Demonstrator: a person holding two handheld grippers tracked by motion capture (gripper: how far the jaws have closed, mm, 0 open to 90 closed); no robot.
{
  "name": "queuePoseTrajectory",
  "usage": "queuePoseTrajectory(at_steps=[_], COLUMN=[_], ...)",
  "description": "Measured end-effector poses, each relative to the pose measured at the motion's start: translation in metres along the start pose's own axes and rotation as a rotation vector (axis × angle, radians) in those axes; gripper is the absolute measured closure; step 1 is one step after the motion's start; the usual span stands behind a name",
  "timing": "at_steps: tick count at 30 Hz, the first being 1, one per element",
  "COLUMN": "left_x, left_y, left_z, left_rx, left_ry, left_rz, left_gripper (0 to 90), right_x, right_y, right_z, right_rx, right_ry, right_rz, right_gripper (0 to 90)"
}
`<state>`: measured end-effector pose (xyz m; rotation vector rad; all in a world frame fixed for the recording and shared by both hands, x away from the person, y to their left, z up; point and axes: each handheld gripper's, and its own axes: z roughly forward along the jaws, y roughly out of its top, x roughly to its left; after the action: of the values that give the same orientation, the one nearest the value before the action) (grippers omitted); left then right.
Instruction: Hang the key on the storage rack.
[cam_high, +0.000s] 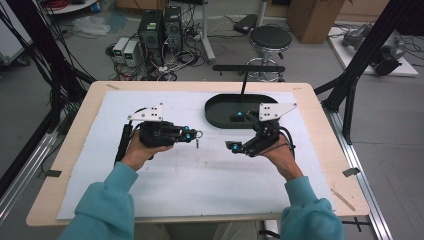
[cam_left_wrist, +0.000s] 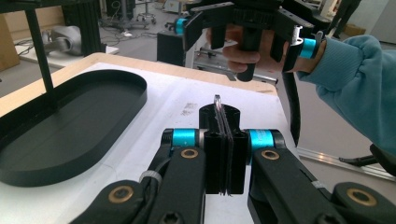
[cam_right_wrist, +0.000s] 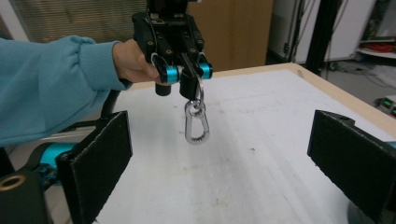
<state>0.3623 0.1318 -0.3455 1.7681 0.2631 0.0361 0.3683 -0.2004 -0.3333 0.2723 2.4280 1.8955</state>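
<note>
While left tool (cam_right_wrist: 189, 79) pinches ring of oval metal carabiner (cam_right_wrist: 196, 125), right tool (cam_high: 239, 131) gapes, felt-like pads (cam_right_wrist: 100, 161) apart.

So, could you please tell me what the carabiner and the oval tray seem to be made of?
The carabiner hanging from the left tool looks like polished metal: silvery, with bright highlights. The oval tray appears to be matte black plastic, smooth and evenly dull, though coated metal cannot be ruled out.
</note>
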Motion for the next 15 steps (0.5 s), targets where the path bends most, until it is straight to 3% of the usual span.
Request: queuePoseTrajectory(at_steps=[5,6,13,15], left_x=[0.0,0.0,-0.001,-0.001], left_y=[0.0,0.0,0.001,0.001], left_z=[0.003,0.004,0.005,0.005], left_rx=[-0.008,-0.007,-0.021,-0.018], left_ry=[-0.014,-0.012,-0.022,-0.026], left_rz=[0.001,0.004,0.01,0.016], left_gripper=[88.6,88.6,88.6,88.6], right_x=[-0.005,-0.006,-0.008,-0.008], right_y=[0.007,0.009,0.014,0.014], right_z=[0.013,0.016,0.025,0.028], right_rx=[0.03,0.029,0.03,0.034], right_ry=[0.031,0.051,0.082,0.111], right_rz=[-0.011,-0.026,-0.035,-0.034], right_gripper=[7.4,14.1,17.7,23.2])
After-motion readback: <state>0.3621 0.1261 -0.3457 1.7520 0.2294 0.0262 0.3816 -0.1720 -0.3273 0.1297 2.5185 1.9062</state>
